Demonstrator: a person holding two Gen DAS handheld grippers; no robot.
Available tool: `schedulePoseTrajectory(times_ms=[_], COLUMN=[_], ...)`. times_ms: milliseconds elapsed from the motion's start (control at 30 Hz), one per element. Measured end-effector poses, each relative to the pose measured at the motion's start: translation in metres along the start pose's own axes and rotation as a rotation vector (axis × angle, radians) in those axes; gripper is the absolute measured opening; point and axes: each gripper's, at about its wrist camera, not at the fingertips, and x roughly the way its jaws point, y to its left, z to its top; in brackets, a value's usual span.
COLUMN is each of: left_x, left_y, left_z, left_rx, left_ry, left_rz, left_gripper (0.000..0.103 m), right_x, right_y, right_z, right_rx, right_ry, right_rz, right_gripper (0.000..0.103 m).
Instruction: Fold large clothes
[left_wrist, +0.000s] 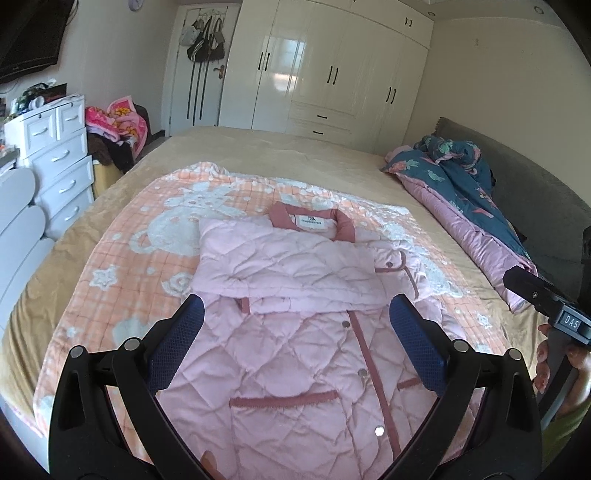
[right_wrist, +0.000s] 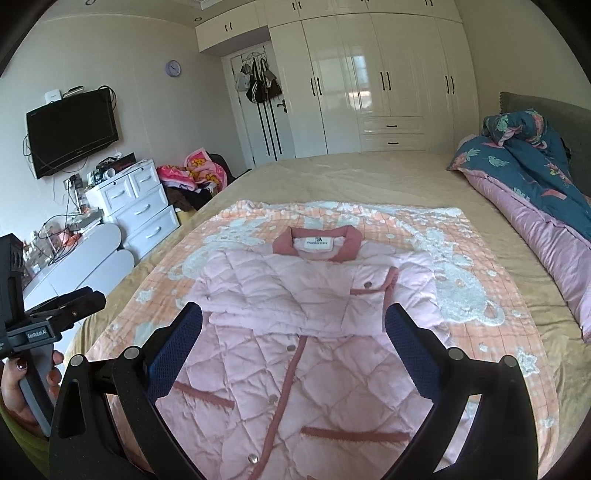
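A pink quilted coat (left_wrist: 295, 354) with darker pink trim and collar lies flat on the bed, collar far from me, its sleeves folded across the chest (left_wrist: 284, 266). It also shows in the right wrist view (right_wrist: 295, 332). My left gripper (left_wrist: 295, 314) is open and empty, held above the coat's lower front. My right gripper (right_wrist: 293, 317) is open and empty, also above the coat's lower half. Each hand-held gripper shows at the edge of the other's view: the right one (left_wrist: 554, 306), the left one (right_wrist: 48, 325).
The coat rests on a peach-and-white blanket (left_wrist: 147, 236) over a tan bed cover (left_wrist: 258, 147). A blue floral quilt (left_wrist: 465, 177) is bunched along the headboard at right. White drawers (right_wrist: 140, 206), a clothes pile (right_wrist: 199, 173), a wall TV (right_wrist: 70, 129) and a white wardrobe (right_wrist: 369, 81) stand around.
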Motion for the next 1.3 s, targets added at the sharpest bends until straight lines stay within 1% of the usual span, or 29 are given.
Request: schedulePoseTrajectory(times_ms=[233, 533, 667, 967, 1300], left_x=[-0.003, 0.01, 0.017, 0.025, 0.03], left_y=[-0.006, -0.01, -0.012, -0.012, 0.003], left_z=[-0.021, -0.055, -0.069, -0.088, -0.105], left_rx=[0.012, 0.014, 0.027, 0.036, 0.008], left_ry=[0.027, 0.105, 0.14, 0.177, 0.224], left_rz=[0.003, 0.014, 0.02, 0.035, 0.049], left_gripper=[0.094, 0.094, 0.094, 0.094, 0.094], right_x=[-0.012, -0.02, -0.018, -0.012, -0.01], right_y=[-0.008, -0.029, -0.04, -0.065, -0.093], right_z=[-0.024, -0.05, -0.062, -0.093, -0.126], right_rx=[0.009, 0.042, 0.054, 0.09, 0.135], right_ry=[0.021, 0.035, 0.062, 0.132, 0.202], right_rz=[-0.005, -0.034, -0.042, -0.07, -0.098], right_gripper=[0.099, 0.099, 0.099, 0.099, 0.099])
